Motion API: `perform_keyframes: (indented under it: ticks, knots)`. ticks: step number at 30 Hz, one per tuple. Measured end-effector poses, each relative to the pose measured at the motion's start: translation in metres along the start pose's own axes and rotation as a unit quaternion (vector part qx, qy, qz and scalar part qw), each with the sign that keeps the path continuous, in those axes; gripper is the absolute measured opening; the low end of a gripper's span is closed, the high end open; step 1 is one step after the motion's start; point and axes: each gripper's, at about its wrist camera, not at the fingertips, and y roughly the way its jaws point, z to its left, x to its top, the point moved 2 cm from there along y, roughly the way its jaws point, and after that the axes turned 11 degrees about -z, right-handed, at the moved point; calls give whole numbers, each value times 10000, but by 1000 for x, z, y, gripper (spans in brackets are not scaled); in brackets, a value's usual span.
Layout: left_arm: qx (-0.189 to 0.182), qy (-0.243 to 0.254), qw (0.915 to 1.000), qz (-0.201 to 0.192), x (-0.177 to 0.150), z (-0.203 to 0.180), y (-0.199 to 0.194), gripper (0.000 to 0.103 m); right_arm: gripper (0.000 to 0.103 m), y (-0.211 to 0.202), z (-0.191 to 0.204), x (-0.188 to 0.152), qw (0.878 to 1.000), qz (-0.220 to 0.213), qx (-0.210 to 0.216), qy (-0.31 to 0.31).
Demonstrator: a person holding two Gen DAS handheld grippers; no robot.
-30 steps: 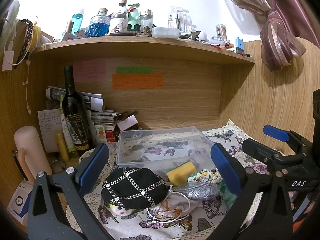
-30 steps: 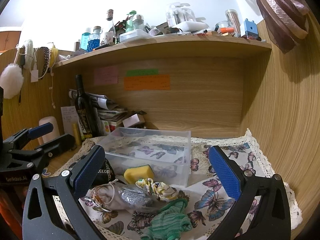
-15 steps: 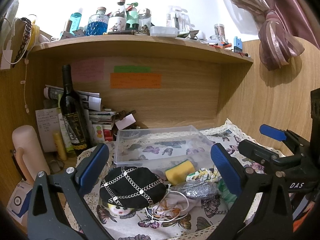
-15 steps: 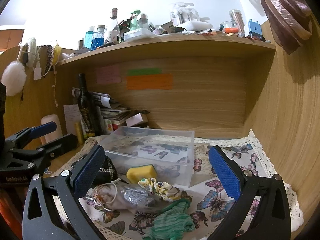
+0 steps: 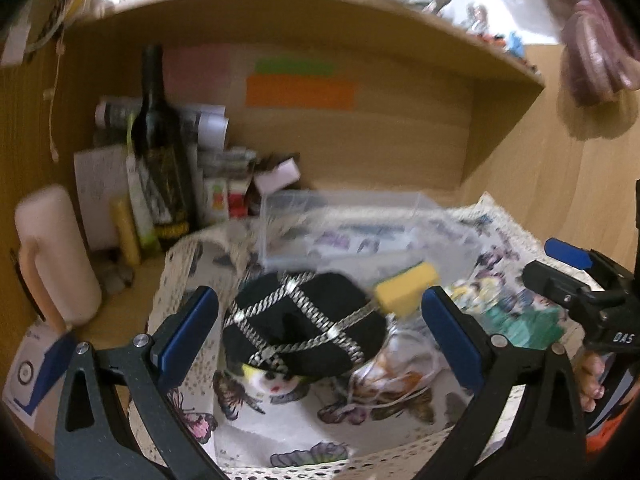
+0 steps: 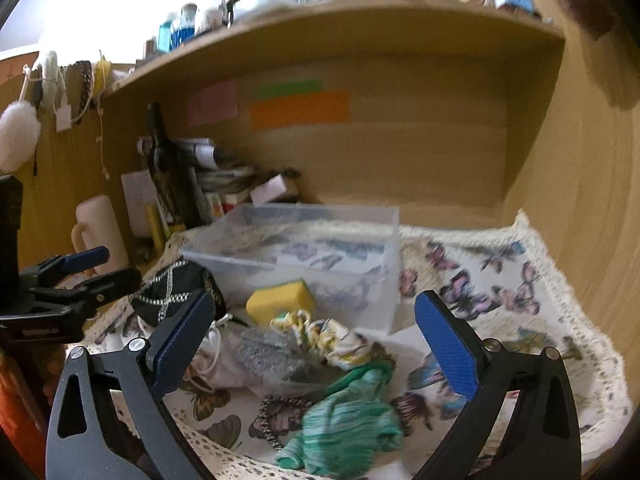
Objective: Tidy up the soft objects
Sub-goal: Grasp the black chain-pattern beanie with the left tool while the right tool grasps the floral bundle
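Our left gripper (image 5: 320,328) hovers with jaws wide apart over the black chain-trimmed pouch (image 5: 304,322). Our right gripper (image 6: 312,336), jaws also spread, hangs above the green cloth (image 6: 348,424), near the clear plastic bin (image 6: 304,256) on the table.

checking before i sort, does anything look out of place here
Nothing spilled or damaged. The soft items, black chained hat, yellow sponge and green cloth, lie heaped outside the clear bin.
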Motion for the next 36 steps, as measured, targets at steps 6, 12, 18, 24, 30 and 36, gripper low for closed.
perform_keyframes:
  ticks: [6, 12, 18, 24, 30, 36]
  knots:
    - [-71, -234, 9984, 501, -6, 13, 34, 103, 93, 30, 15, -7, 9988, 391, 300, -11]
    - [-29, -387, 9947, 957, -11, 26, 65, 103, 92, 43, 16, -10, 9986, 467, 109, -222]
    - [-272, -459, 9903, 1279, -23, 27, 79, 103, 75, 47, -9, -23, 9958, 910, 24, 74]
    - [-510, -670, 9872, 1358, -26, 31, 78, 78, 40, 57, -22, -38, 9913, 1273, 85, 310]
    - [-575, -738, 9857, 1404, -26, 33, 78, 43, 19, 50, -25, -36, 9925, 1143, 171, 407]
    - [-475, -568, 9909, 1123, -17, 26, 66, 30, 18, 34, -29, -18, 9961, 776, 186, 376]
